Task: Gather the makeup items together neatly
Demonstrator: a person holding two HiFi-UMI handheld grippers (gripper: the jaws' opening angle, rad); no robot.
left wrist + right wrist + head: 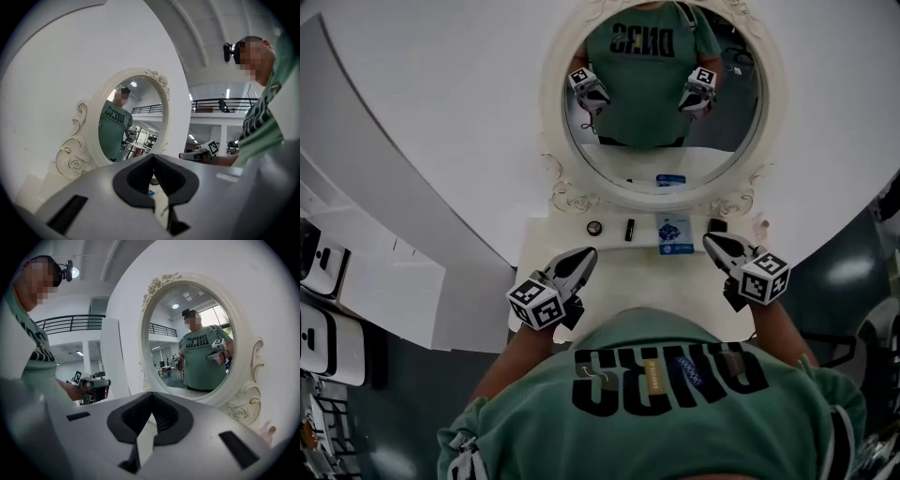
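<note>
The left hand-held gripper (584, 256) and right hand-held gripper (712, 242) are clenched and empty, the makeup items (674, 234) lie ahead between them, so closed jaws may knock the black tube (629, 229) away.

So your mirror (661, 94) stands at the back of the table (628, 277), with the makeup in a row right in front of it. Left to right: round pot (594, 228), tube (629, 229), flat pack (674, 234), another small item (717, 225). Left gripper (589, 253) sits just before the pot, right gripper (710, 240) just before that last item.
</note>
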